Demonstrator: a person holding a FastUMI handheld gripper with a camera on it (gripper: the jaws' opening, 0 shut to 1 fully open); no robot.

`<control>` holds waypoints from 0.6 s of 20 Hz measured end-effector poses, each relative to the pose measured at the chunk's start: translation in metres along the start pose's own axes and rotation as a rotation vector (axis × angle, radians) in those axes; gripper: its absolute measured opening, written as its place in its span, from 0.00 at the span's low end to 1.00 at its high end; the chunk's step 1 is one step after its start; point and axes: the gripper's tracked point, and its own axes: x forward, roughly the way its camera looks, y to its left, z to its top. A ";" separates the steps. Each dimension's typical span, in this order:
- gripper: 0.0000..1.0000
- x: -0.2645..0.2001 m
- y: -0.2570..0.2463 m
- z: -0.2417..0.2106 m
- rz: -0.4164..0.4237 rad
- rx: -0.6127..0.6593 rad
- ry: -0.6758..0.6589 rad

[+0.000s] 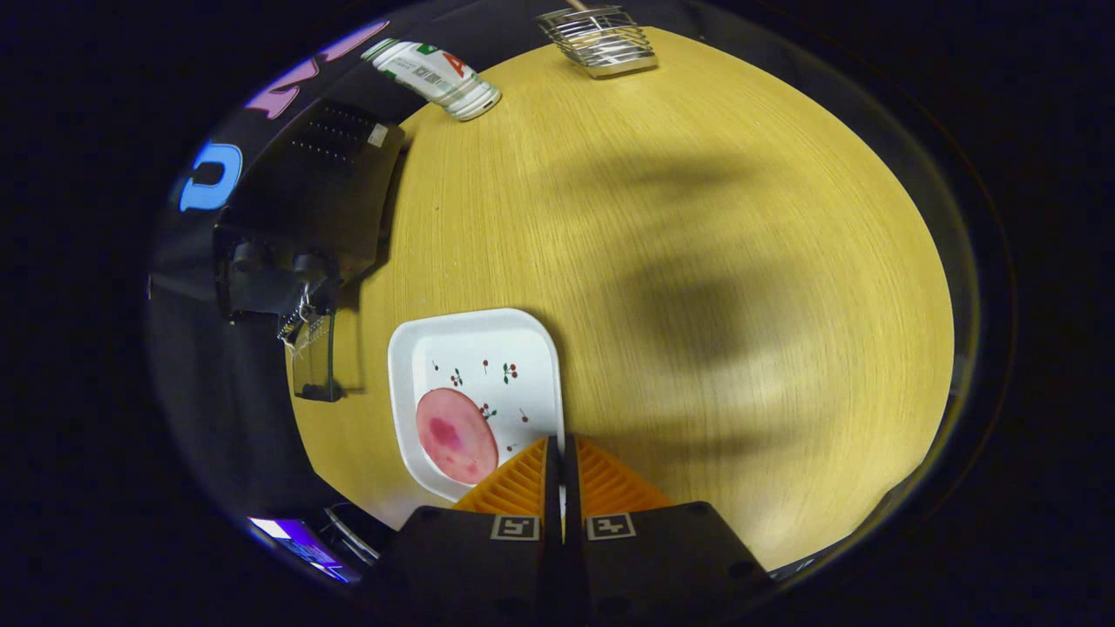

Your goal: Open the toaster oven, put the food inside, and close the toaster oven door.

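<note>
A white square plate [488, 348] with small cherry prints carries a round pink slice of food [456, 434]. My gripper [558, 444] is shut on the plate's right rim, which runs in between the two fingertips. The slice lies just left of the fingers. The black toaster oven [305, 200] stands on the table's left side, beyond and left of the plate. Its glass door [314, 361] is folded down open onto the table, with two knobs [305, 266] above it. I cannot see into the oven from here.
The round wooden table [679, 261] spreads ahead and to the right, crossed by soft shadows. A white can [433, 77] lies on its side at the far edge near the oven. A wire basket [599, 39] stands at the far edge.
</note>
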 end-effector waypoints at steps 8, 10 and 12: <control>0.05 -0.010 0.010 -0.024 0.158 0.274 -0.063; 0.05 -0.018 0.014 -0.026 0.184 0.311 -0.093; 0.05 -0.026 0.021 -0.027 0.215 0.332 -0.126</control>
